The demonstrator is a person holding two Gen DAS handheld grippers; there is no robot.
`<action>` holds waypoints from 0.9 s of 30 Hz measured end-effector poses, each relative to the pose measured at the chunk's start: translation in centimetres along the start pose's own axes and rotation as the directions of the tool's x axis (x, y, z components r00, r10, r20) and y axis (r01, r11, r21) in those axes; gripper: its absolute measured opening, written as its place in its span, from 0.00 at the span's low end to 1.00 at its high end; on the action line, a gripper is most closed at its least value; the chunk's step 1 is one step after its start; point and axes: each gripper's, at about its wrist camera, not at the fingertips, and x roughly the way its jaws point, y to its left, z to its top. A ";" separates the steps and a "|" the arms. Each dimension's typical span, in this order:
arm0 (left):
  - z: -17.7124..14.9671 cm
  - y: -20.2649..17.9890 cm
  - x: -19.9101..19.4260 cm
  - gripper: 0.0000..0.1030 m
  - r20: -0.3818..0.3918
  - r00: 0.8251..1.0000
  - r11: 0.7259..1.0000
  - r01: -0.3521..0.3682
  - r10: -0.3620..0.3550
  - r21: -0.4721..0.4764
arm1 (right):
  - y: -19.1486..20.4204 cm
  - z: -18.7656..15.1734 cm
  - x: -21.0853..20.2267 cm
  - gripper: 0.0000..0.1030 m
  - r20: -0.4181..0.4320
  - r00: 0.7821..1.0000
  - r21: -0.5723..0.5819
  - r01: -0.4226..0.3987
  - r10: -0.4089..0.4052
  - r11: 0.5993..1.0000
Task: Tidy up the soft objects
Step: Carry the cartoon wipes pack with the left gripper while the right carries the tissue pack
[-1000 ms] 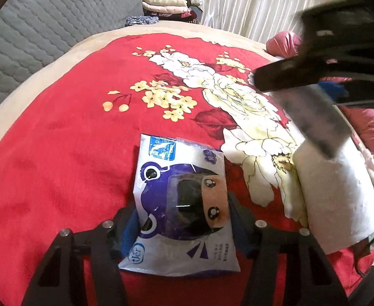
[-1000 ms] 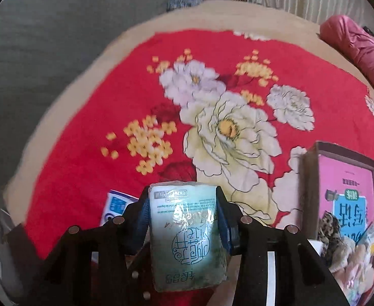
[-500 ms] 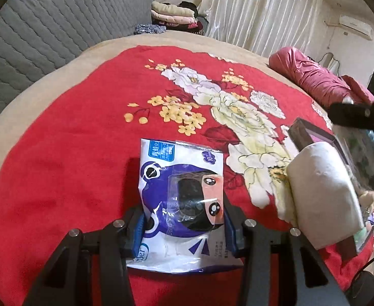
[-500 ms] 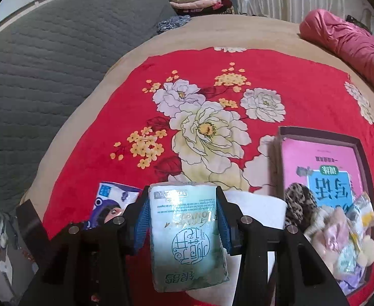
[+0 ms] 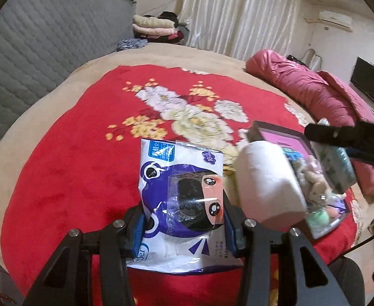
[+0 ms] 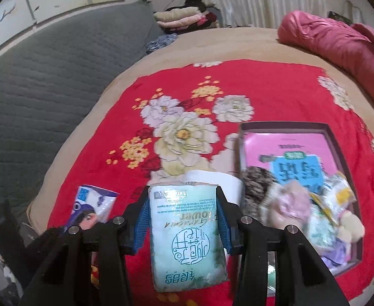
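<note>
We see left gripper (image 5: 184, 219) clamped on purple-white pouch (image 5: 181, 199); right gripper (image 6: 183, 220) clamped on pale green tissue pack (image 6: 187, 237), above red floral blanket (image 6: 263, 84).

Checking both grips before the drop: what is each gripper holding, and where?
Left gripper clamps the blue-and-white pouch by its side edges, low down. Right gripper clamps the pale-green tissue pack across its sides.

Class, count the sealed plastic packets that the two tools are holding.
2. The purple-and-white packet sits in the left tool; the pale green tissue packet sits in the right tool.
</note>
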 end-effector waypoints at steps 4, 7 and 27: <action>0.2 -2.6 -1.1 0.47 0.009 1.000 0.999 0.028 -0.028 0.046 | -2.7 -1.0 -2.0 0.46 0.029 0.999 0.031 0.037 -0.038 0.999; 0.3 -4.3 -1.8 0.47 0.013 0.999 0.996 0.046 -0.047 0.073 | -4.9 -1.6 -3.4 0.46 0.052 0.997 0.070 0.052 -0.055 0.996; 0.9 -13.5 -5.2 0.47 0.011 0.981 0.961 0.185 -0.192 0.205 | -14.9 -5.5 -14.4 0.46 0.237 0.942 0.245 0.177 -0.236 0.953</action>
